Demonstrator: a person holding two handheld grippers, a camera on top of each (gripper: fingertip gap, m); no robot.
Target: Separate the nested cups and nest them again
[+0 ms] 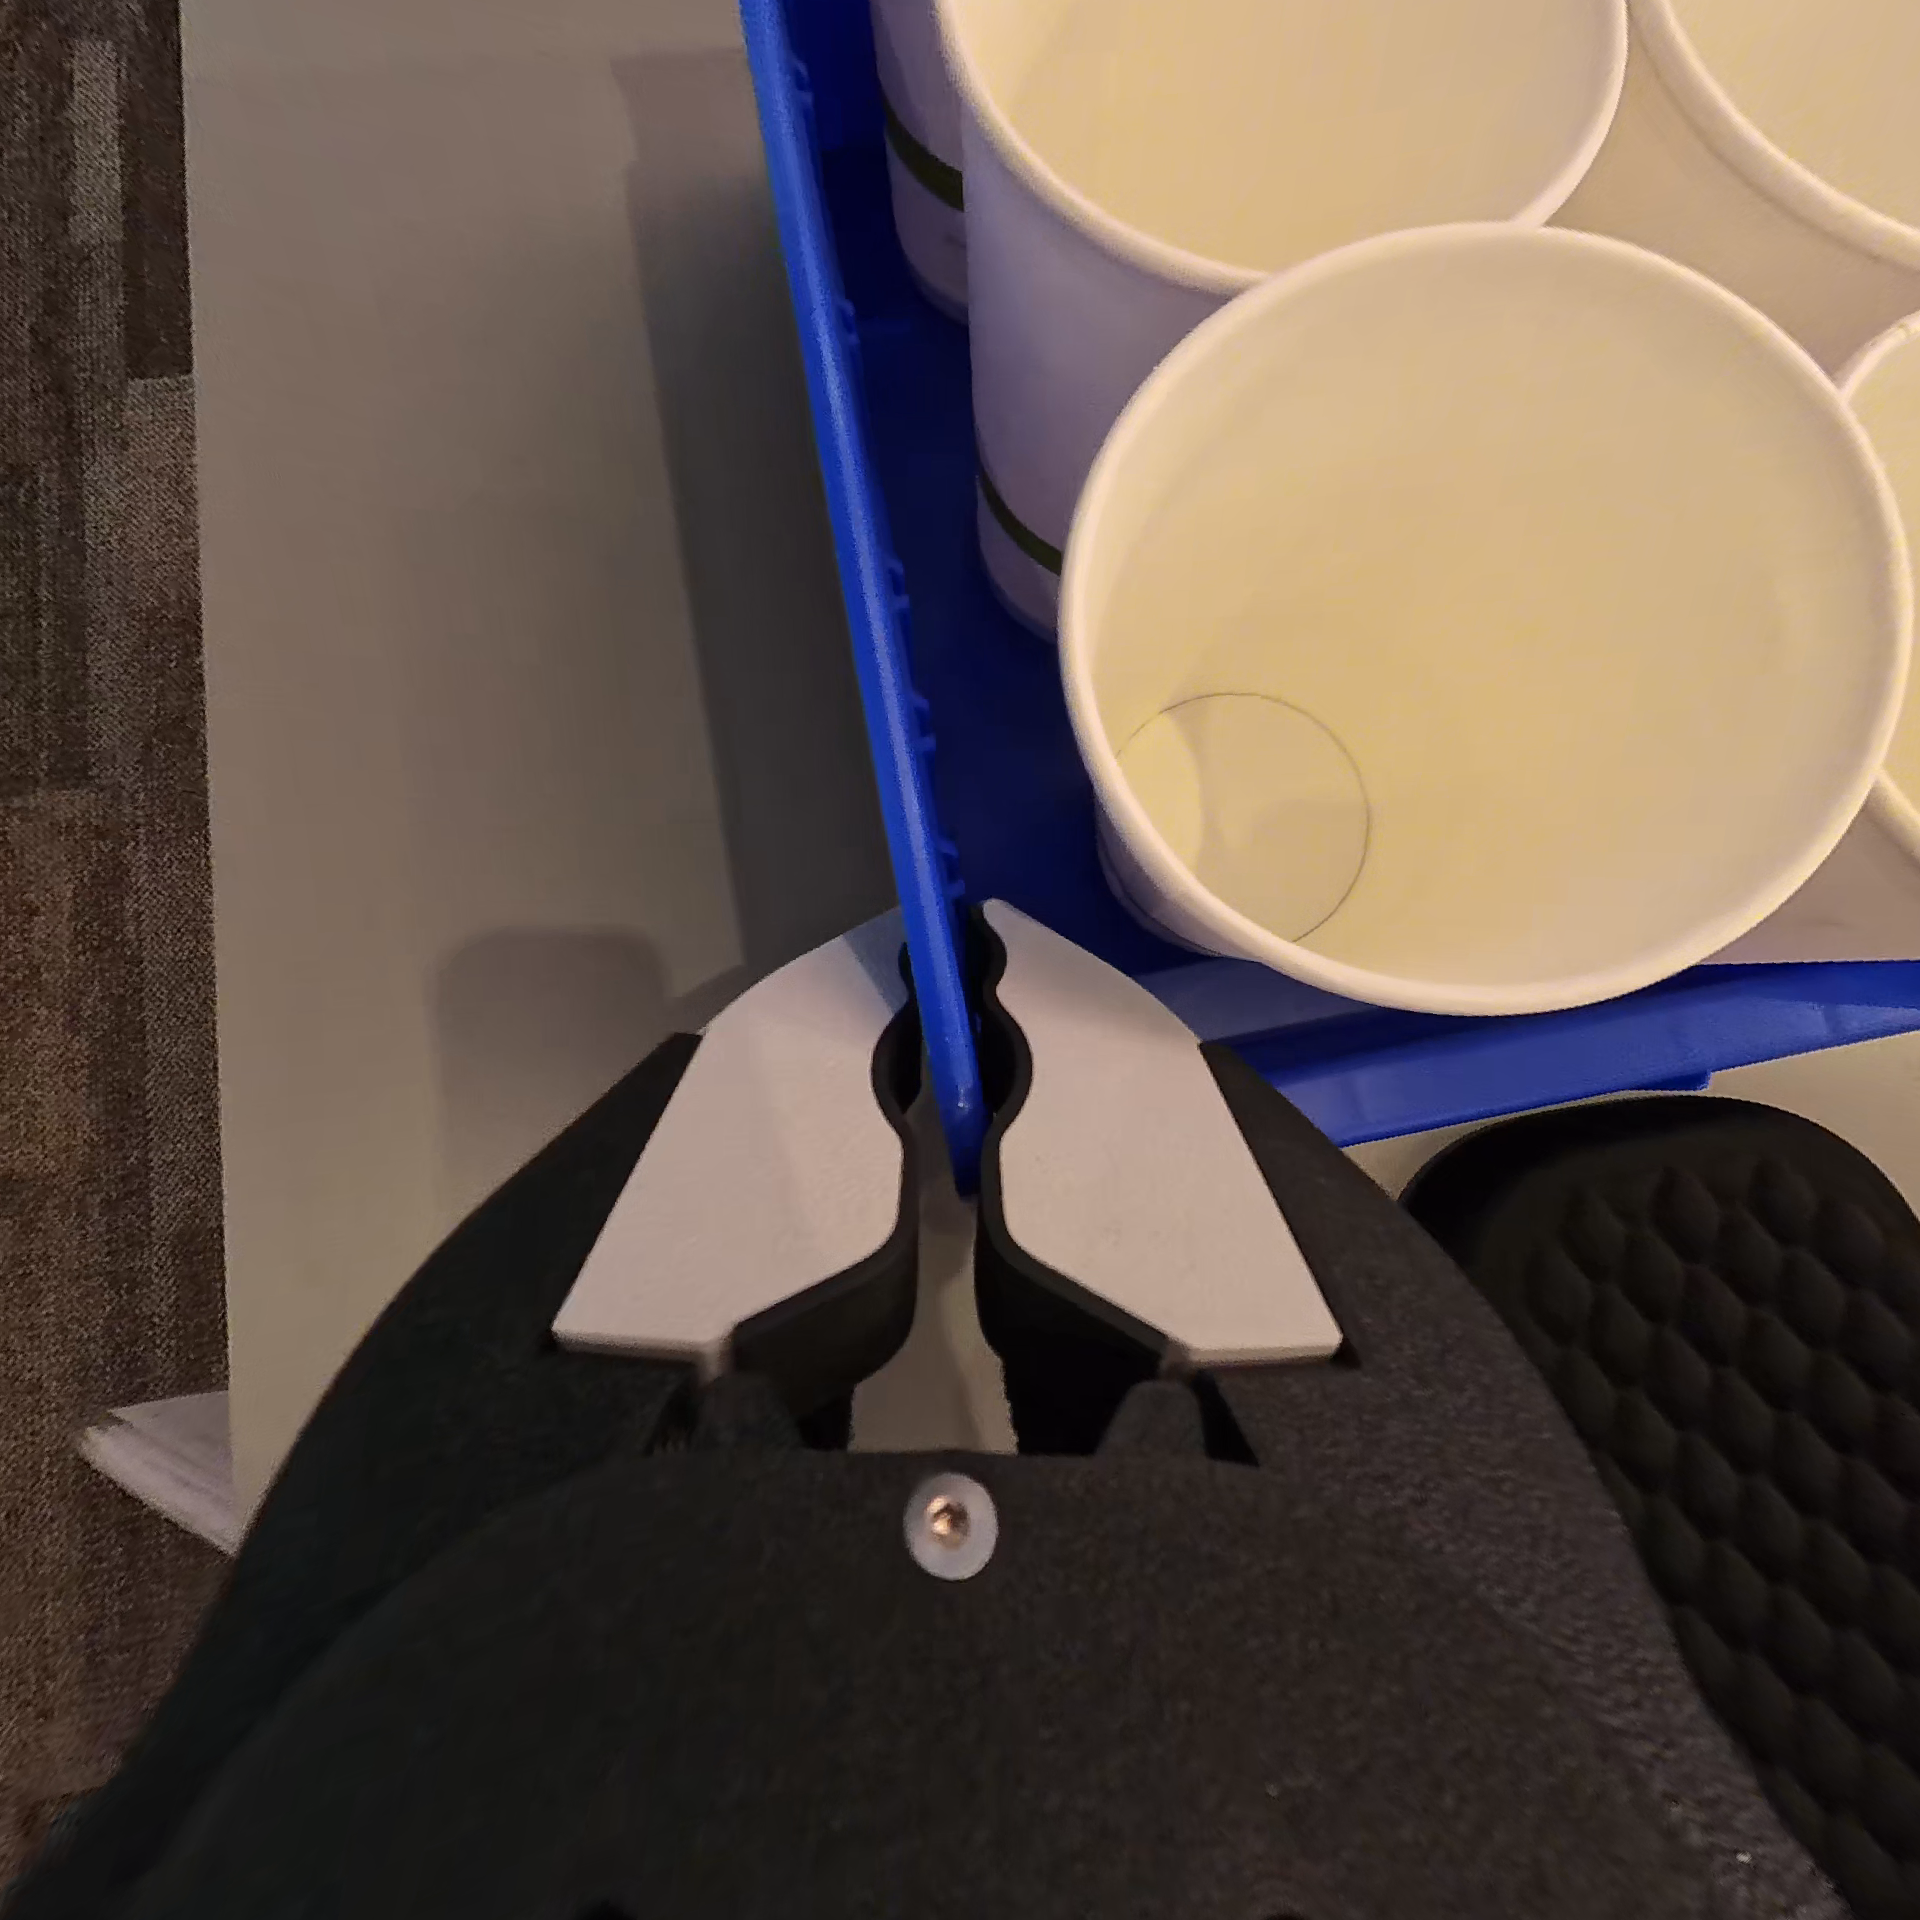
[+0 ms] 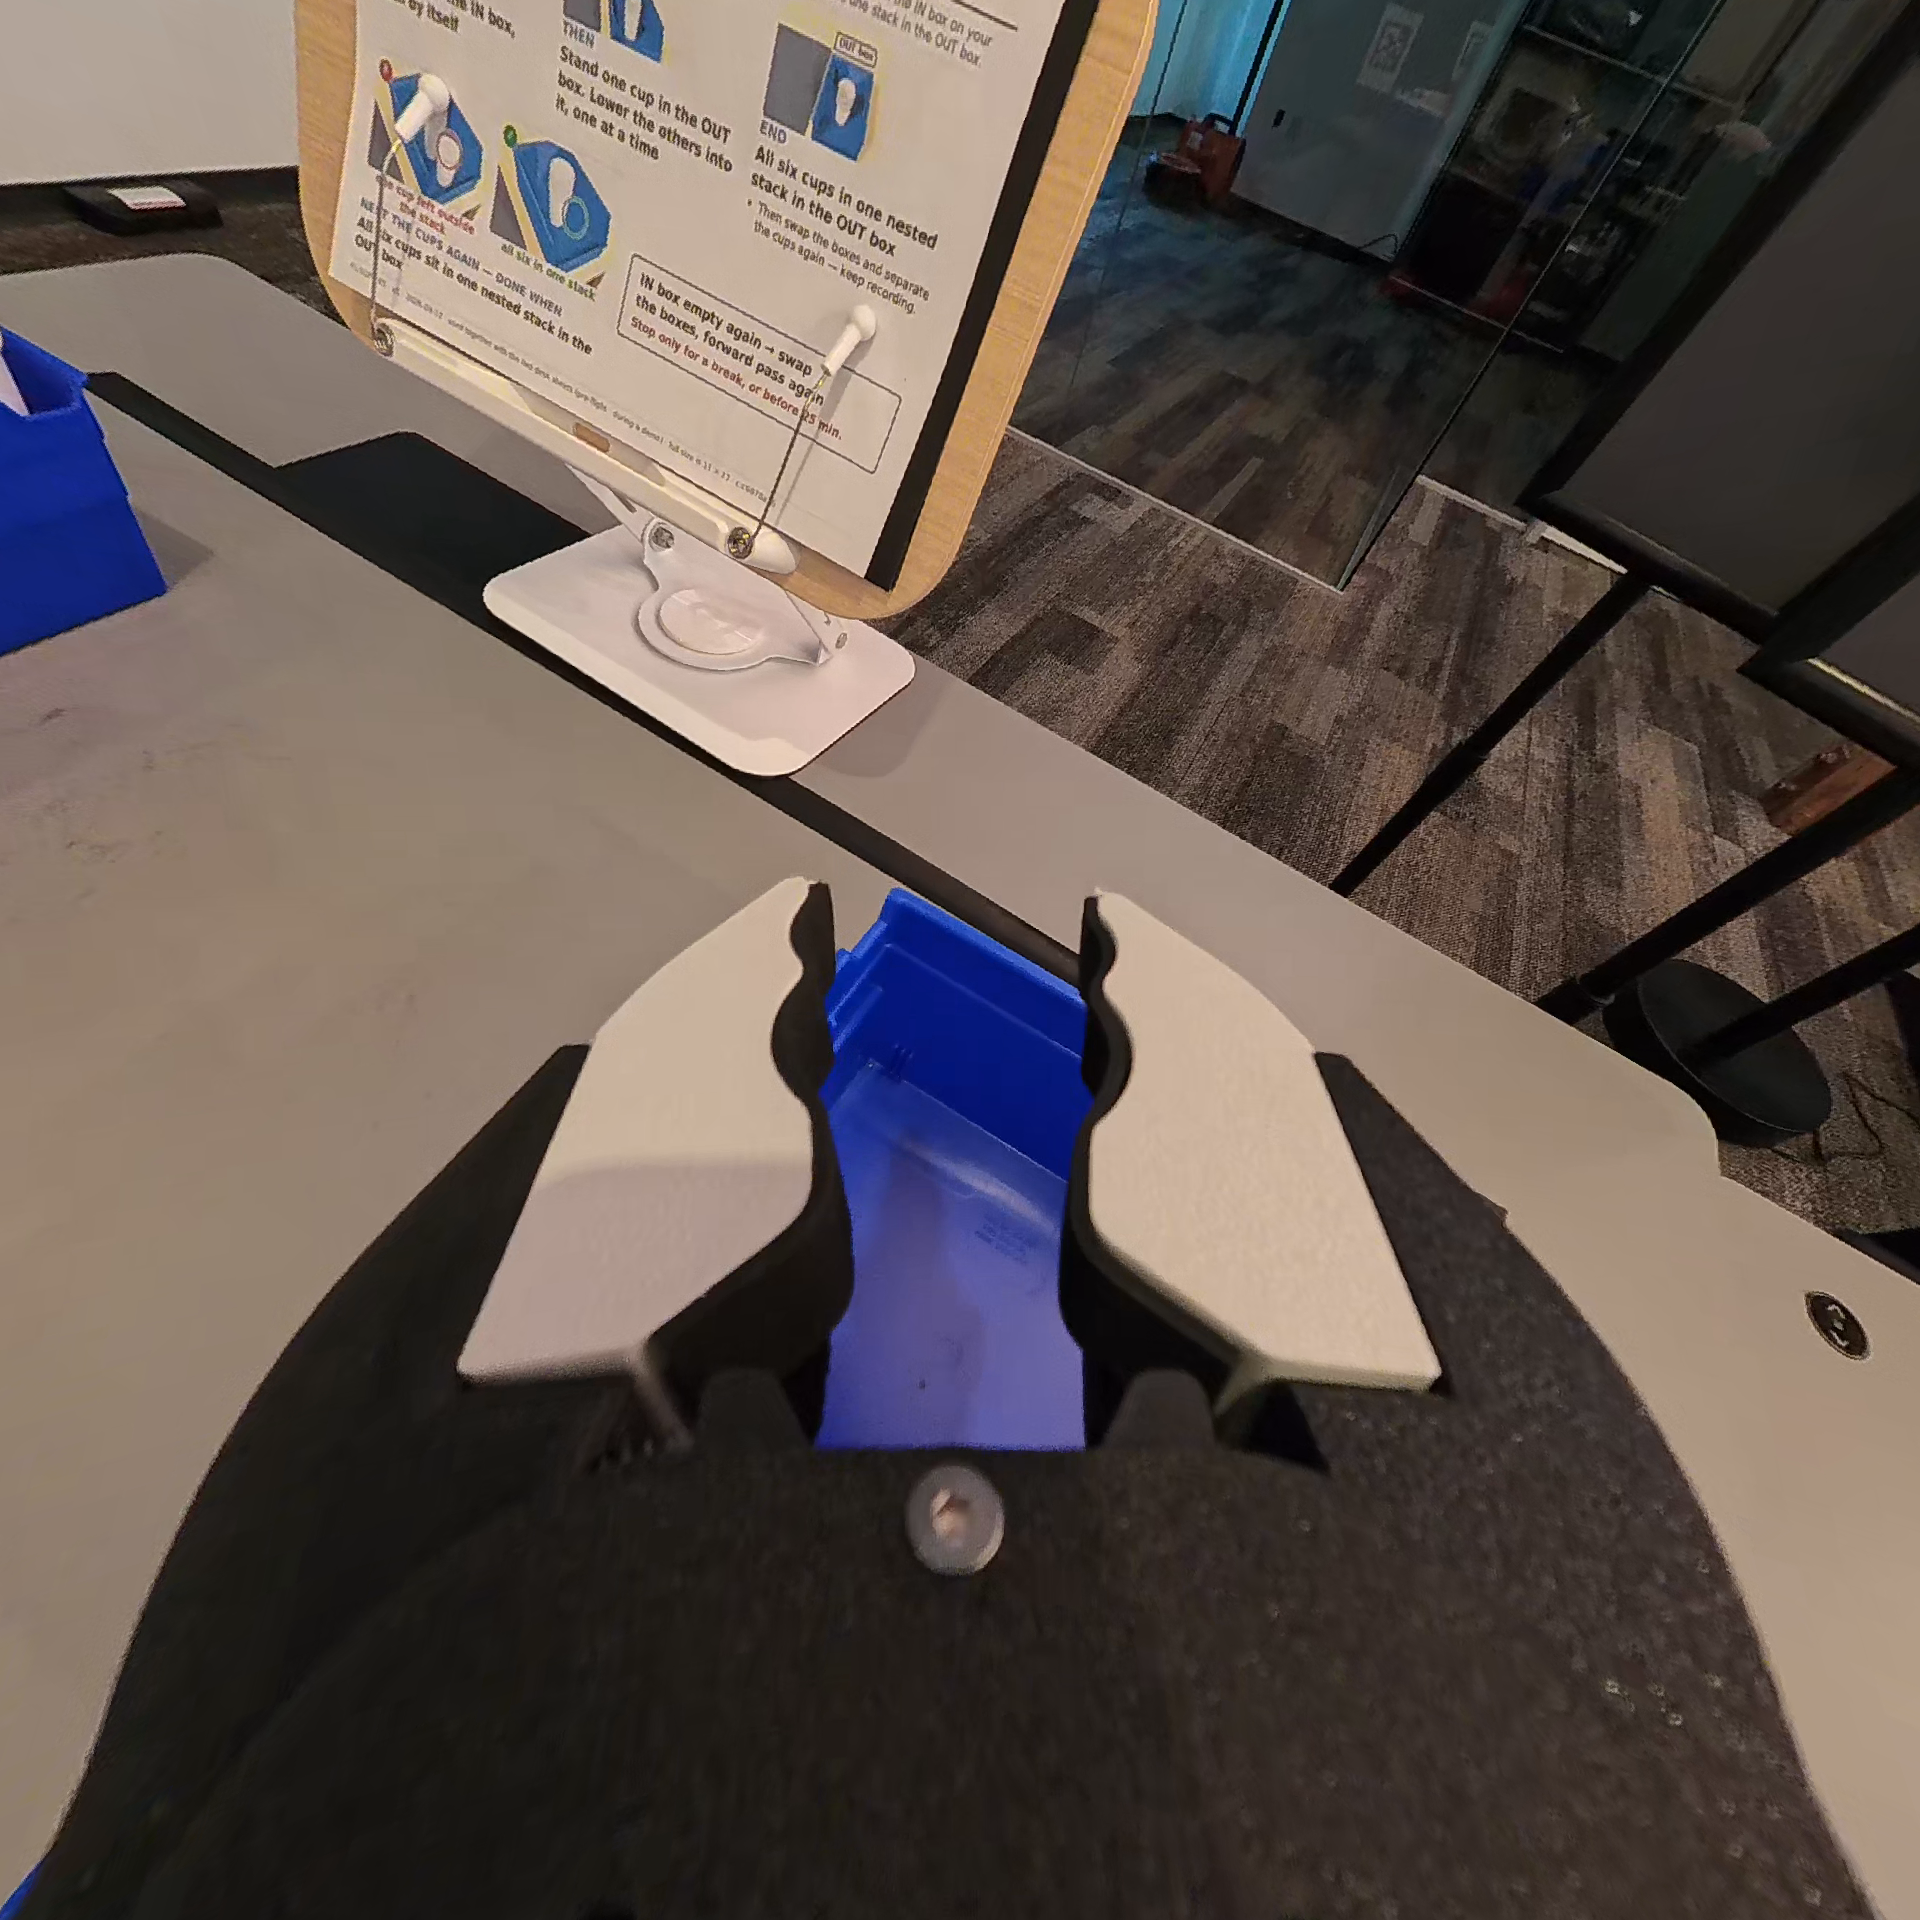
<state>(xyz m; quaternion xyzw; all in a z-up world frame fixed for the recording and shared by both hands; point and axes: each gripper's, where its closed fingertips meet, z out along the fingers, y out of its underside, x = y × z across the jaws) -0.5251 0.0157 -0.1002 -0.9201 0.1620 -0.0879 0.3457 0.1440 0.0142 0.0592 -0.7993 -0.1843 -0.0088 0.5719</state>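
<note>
Blue plastic fills the middle of my left wrist view: my left gripper is clamped on the thin wall of a blue bin, which runs up from the jaws toward the top of the frame. To the right of that wall, in the upper right, the paper cups stand apart inside the bin, the nearest cup open-mouthed and empty, another cup behind it. I judge them light, thin-walled and easy to crush or tip, so I would pinch one side wall just below the rolled rim, gently. In the right wrist view, the second blue bin sits at centre between the fingers of my right gripper, whose jaws stand apart around it without a firm squeeze that I can confirm; an instruction board stands on the grey table in the upper left.
</note>
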